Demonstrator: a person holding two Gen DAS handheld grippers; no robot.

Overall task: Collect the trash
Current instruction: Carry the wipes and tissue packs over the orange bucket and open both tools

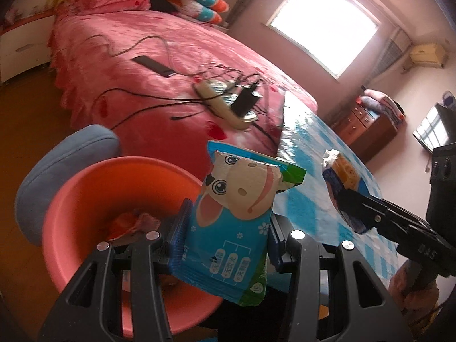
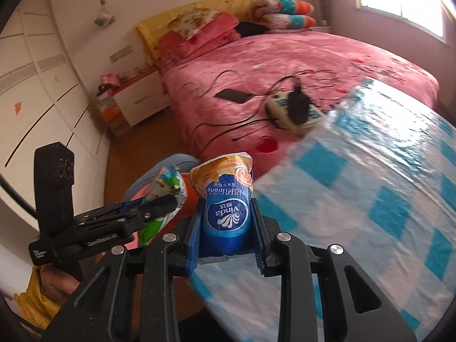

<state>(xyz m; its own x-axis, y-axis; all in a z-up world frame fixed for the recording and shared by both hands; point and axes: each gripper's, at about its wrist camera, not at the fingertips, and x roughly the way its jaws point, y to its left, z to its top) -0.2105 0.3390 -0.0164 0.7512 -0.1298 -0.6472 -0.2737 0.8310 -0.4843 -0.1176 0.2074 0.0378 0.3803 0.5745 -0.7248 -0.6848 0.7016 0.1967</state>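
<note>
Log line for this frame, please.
left gripper: shut on wipes pack | right gripper: shut on tissue pack | bin: below left

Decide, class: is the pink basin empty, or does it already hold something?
Not empty. The left wrist view shows crumpled pinkish-orange scraps lying inside the pink basin.

Two grippers [image 1: 228,228] [image 2: 225,228], one cow-print wet-wipe packet [image 1: 236,213], one Vinda tissue pack [image 2: 226,208], one orange basin [image 1: 85,188], one power strip [image 2: 293,111], one phone [image 1: 155,65], one bed [image 2: 285,57].
</note>
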